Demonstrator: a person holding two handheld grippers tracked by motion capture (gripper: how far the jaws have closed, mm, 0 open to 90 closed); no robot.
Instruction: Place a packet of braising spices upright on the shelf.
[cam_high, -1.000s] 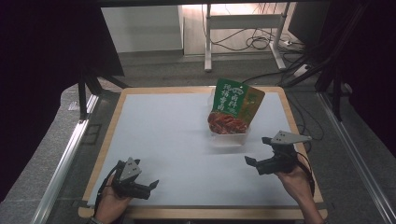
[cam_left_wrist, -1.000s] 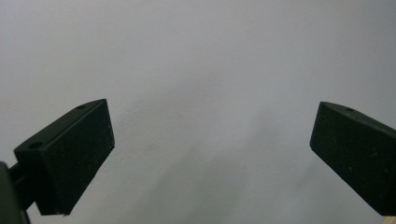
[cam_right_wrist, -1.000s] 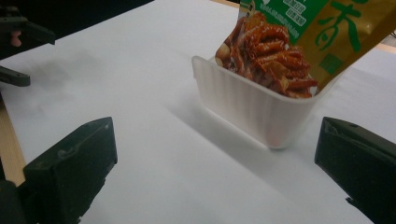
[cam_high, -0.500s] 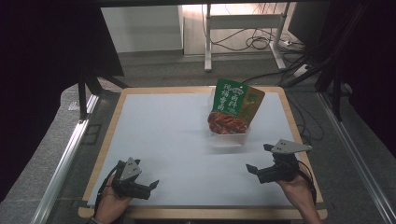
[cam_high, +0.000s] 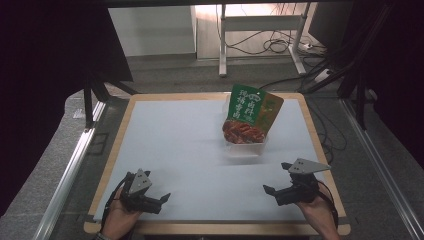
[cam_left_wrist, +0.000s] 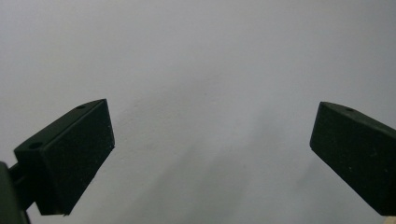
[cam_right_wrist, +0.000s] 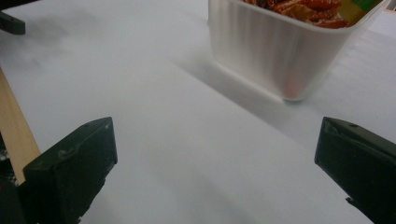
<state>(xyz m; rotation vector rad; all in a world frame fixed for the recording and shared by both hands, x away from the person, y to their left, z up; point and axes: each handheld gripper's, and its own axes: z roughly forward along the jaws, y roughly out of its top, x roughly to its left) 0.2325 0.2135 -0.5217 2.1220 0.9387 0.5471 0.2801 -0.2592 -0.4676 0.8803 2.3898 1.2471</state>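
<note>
A green and orange snack packet (cam_high: 253, 109) stands in a clear plastic tub (cam_high: 244, 144) at the back right of the white table top (cam_high: 180, 145). The tub (cam_right_wrist: 285, 51) shows red food at its rim in the right gripper view. My right gripper (cam_high: 276, 183) rests near the front right edge, open, nothing between its jaws, a short way in front of the tub. My left gripper (cam_high: 161, 200) lies at the front left, open and empty. Its jaws frame bare white surface in the left gripper view, gripper (cam_left_wrist: 212, 154).
The table has a wooden rim (cam_high: 220, 227) around the white surface. A strip of that rim (cam_right_wrist: 14, 126) shows at the left of the right gripper view. Beyond the table are a metal desk frame (cam_high: 260, 45) and cables (cam_high: 280, 47) on the floor.
My right gripper has drawn back toward the front edge and a little right, away from the tub. The left gripper has stayed in place.
</note>
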